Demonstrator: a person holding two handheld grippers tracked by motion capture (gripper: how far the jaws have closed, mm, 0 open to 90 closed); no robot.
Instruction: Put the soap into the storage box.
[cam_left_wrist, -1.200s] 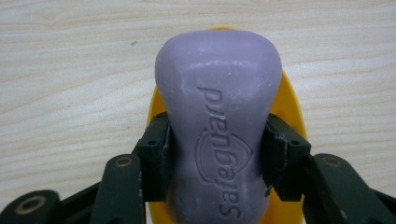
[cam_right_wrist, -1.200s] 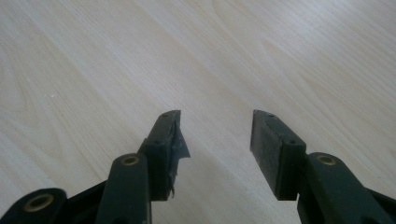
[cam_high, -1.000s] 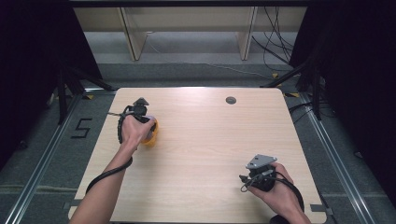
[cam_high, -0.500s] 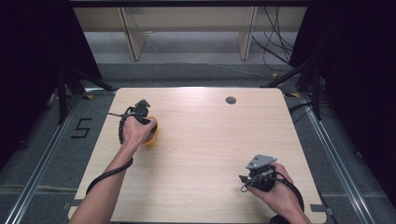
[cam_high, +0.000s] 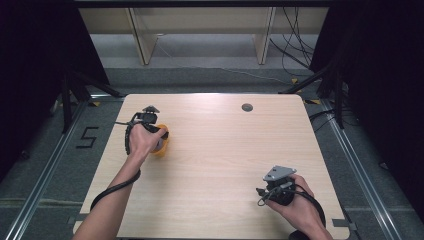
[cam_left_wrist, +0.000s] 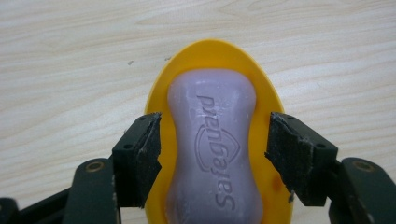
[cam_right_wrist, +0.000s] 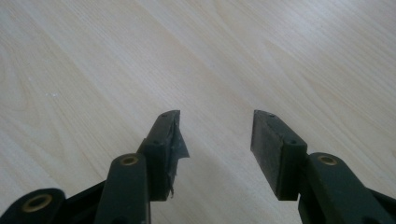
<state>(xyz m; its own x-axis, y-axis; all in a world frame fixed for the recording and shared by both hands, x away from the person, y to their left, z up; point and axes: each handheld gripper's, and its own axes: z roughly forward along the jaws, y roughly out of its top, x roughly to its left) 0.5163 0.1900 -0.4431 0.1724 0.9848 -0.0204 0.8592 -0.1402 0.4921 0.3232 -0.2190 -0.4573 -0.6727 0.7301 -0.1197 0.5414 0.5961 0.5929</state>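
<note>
A lilac bar of soap (cam_left_wrist: 212, 140) stamped "Safeguard" lies in a yellow oval dish (cam_left_wrist: 210, 51) on the wooden table. My left gripper (cam_left_wrist: 215, 123) points straight down over it. Its jaws have just been opening and now stand on either side of the bar's waist, clear of it. From above, the dish (cam_high: 162, 148) peeks out under the left hand at the table's left. My right gripper (cam_right_wrist: 215, 126) is open above bare wood with nothing between its jaws, and rests near the front right corner (cam_high: 264, 192).
The light wooden table (cam_high: 215, 150) has a small dark round hole (cam_high: 247, 107) near its far edge. Beyond it stand pale shelf legs (cam_high: 142, 40) and loose cables (cam_high: 295, 55) on the floor. A "5" mark (cam_high: 86, 137) lies on the floor at the left.
</note>
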